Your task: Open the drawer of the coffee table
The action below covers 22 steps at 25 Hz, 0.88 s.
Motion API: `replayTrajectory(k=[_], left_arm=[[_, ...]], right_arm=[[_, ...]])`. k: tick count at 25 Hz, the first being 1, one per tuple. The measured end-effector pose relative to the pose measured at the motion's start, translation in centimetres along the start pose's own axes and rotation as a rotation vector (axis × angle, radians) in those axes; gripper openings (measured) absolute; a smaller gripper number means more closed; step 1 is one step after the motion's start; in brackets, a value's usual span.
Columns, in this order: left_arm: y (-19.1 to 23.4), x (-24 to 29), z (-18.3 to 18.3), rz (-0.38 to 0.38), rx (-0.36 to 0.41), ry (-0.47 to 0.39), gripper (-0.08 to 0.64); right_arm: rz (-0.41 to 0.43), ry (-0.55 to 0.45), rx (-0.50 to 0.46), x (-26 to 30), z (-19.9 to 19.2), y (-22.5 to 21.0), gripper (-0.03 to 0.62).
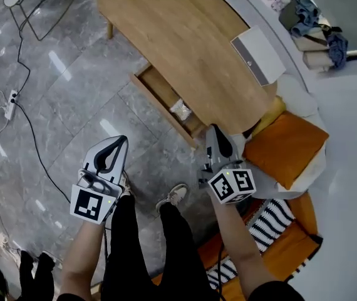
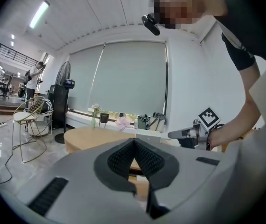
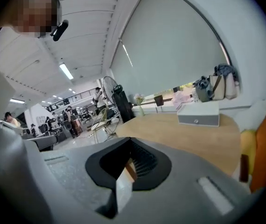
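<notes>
Drawer [image 1: 158, 88] of the coffee table [image 1: 178, 36] — already standing pulled out from under the near edge of the tabletop, inside open to view from above. 1 small pale packet [image 1: 180, 110] lies in it, toward the right end. Front panel runs slantwise over the grey stone floor [image 1: 72, 93].

On the tabletop: 1 white box [image 1: 258, 55] near the far right edge; the rest of the wood is bare. Orange cushion [image 1: 285, 146] just beside the table's right end.

Left gripper [image 1: 121, 143] — held over the floor, well apart from the drawer, pointing roughly level. Its fingers [image 2: 119, 160] are pressed together at the tips, nothing between them.

Right gripper [image 1: 212, 130] — held up near the table's right end, above and apart from the drawer front. Its fingers [image 3: 144, 160] are closed too and hold nothing; only table and floor show through the gap beneath the tips.

Person stands at the open side, feet on the floor between the 2 tools.

Judgement: the opening step looks done — drawer is out, neither tool touches it. If more travel were wanted, 1 tool would need to come back down to the front panel and pull straight out; otherwise nothing is left.
</notes>
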<state>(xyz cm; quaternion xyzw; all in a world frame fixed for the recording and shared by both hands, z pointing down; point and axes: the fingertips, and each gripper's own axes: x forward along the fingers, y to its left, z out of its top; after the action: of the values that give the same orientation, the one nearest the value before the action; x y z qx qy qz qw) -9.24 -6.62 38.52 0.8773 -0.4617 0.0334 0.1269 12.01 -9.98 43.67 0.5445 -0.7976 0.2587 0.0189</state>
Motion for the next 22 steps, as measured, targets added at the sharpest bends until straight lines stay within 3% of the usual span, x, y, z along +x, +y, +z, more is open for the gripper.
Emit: replayTrajectory(k=[6, 12, 18, 22], left_arm=[[-1.8, -1.0, 10.1, 0.009, 0.024, -0.030, 0.006], [-3.3, -1.2, 19.9, 0.010, 0.090, -0.099, 0.006], [-4.4, -3.2, 27.4, 0.005, 0.116, -0.180, 0.006], [-5.4, -5.8, 31.2, 0.005, 0.135, -0.215, 0.006]], right_arm=[[-0.057, -0.063, -0.050, -5.8, 11.4, 1.2, 0.005], [-0.111, -0.161, -0.014, -10.8, 21.5, 3.3, 0.005], [-0.126, -0.270, -0.069, -16.5, 29.0, 6.1, 0.005], [-0.137, -0.341, -0.165, -20.7, 32.7, 8.1, 0.005]])
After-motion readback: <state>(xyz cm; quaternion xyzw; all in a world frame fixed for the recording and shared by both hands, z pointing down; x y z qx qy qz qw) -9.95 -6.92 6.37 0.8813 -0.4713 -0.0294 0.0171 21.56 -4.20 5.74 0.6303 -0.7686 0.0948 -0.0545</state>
